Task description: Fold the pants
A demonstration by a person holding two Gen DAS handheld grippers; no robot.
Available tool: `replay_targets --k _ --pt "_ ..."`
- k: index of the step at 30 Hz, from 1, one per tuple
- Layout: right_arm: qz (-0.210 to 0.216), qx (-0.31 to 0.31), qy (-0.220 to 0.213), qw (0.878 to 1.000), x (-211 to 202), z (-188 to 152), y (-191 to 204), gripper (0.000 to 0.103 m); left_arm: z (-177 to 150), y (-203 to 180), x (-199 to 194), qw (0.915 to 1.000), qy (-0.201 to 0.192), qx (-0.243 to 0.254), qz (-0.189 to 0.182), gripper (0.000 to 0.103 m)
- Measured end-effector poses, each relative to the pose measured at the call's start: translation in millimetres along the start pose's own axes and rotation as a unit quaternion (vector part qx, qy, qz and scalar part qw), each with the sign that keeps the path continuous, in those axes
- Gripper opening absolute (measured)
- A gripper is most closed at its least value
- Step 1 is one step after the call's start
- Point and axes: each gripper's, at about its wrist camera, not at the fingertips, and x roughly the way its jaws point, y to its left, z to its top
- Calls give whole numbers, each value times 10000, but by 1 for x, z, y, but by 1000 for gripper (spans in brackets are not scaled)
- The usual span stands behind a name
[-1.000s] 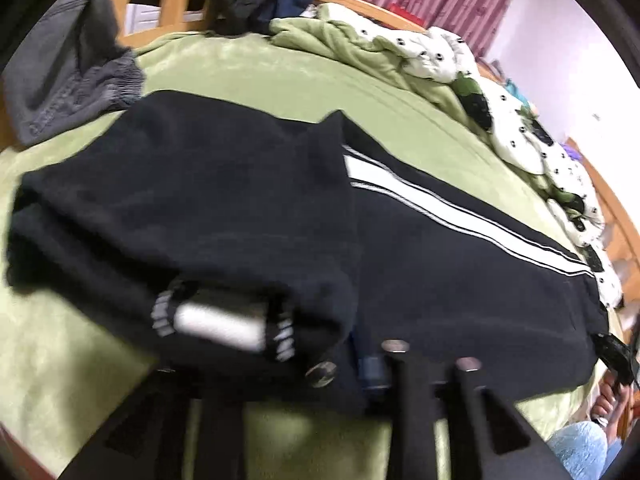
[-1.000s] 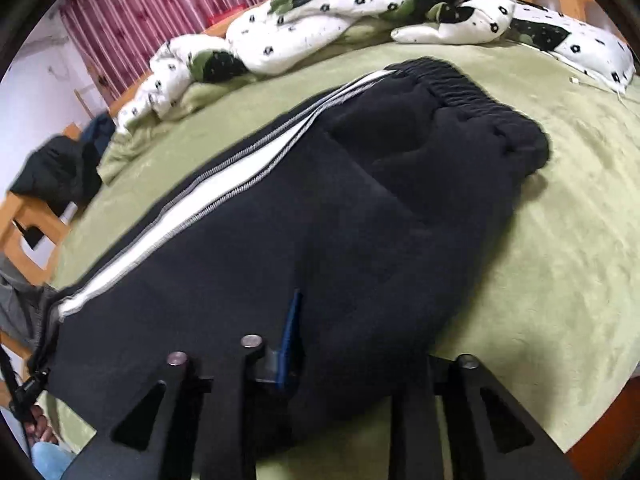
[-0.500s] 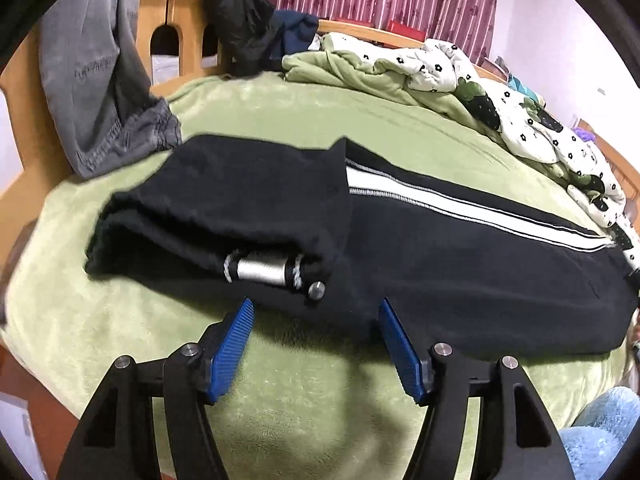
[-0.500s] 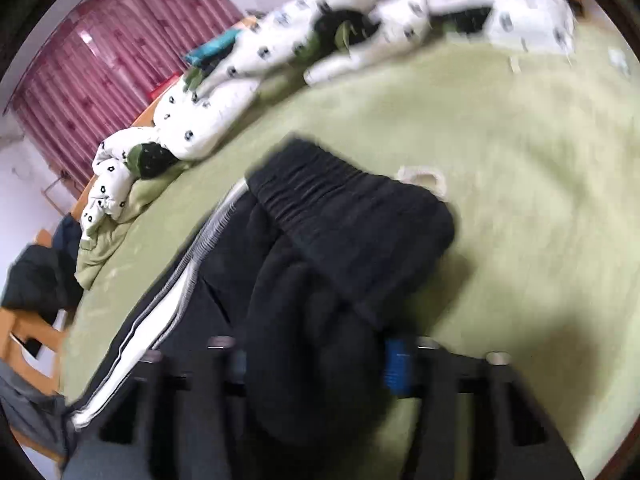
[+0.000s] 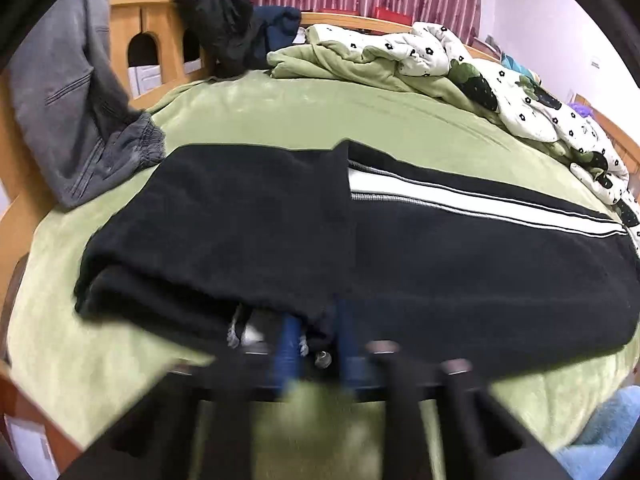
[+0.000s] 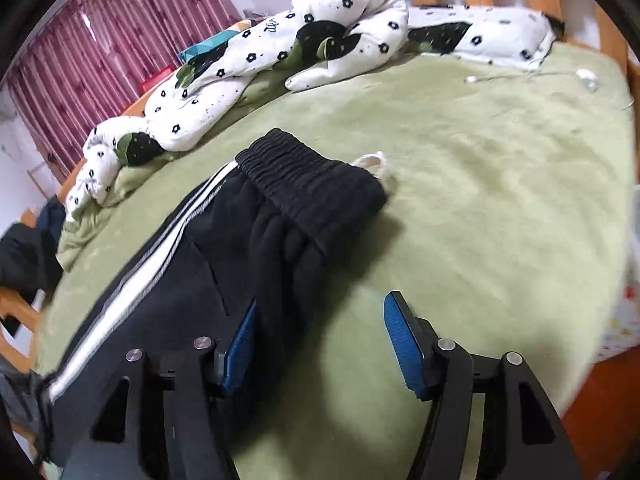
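Left wrist view: the left gripper (image 5: pixel 314 354) has its fingers pinched on the near hem of the black pants (image 5: pixel 360 252), which lie on the green bed (image 5: pixel 280 108); lift gently. Right wrist view: the right gripper (image 6: pixel 320 344) fingers are spreading, straddling loose cloth beside the waistband (image 6: pixel 312 188); push in deeper before closing.

Dark cursive lettering on the flowered quilt (image 6: pixel 276 26), too small and warped to read; no other text legible.
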Motion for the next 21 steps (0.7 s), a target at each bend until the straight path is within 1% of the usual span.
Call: replay_targets --k 2,3,5,6,7,8,9,10,11,12,13,15,17,19,21 --pt "-288 -103 -72 9995 -23 -11 4 61 20 9 4 9991 -406 -55 82 8" --pt "-411 -145 -122 9990 -31 -14 8 61 34 17 6 9981 -573 -93 190 8" --pt "-505 -260 -148 9983 -45 -19 16 61 67 41 13 9953 -833 -347 359 9" --pt "-522 -331 -142 9980 -49 -20 22 61 81 54 18 9941 -881 -505 389 11" --pt "-541 -403 -143 9976 -52 -22 29 61 90 64 24 9938 -836 -604 424 15" --pt "-574 -476 -154 9971 -54 -24 37 61 99 77 32 9946 -695 -702 327 20" --pt "-593 -532 -161 9967 -54 -24 44 61 105 87 39 9958 -505 -746 136 37" --pt "-604 -607 -168 9962 -54 -26 54 61 106 93 43 9962 -431 -750 25 58" --pt "-600 -665 -170 9958 -54 -28 62 61 107 99 45 9963 -458 -731 -49 68" --pt "-589 -722 -176 9955 -53 -30 70 61 106 104 46 9964 -531 -653 -28 74" --pt "-580 -766 -185 9952 -52 -32 77 61 106 105 48 9967 -570 -577 25 74" --pt "-551 -824 -199 9949 -49 -35 90 61 107 109 57 9976 -512 -442 122 74" --pt "-502 -859 -171 9949 -44 -39 103 61 110 116 71 9980 -338 -483 209 74" --pt "-468 -904 -134 9947 -40 -44 116 61 116 122 92 9977 -4 -575 351 74" --pt "-465 -1012 -120 9937 -36 -47 129 61 120 128 109 9964 183 -656 505 73"
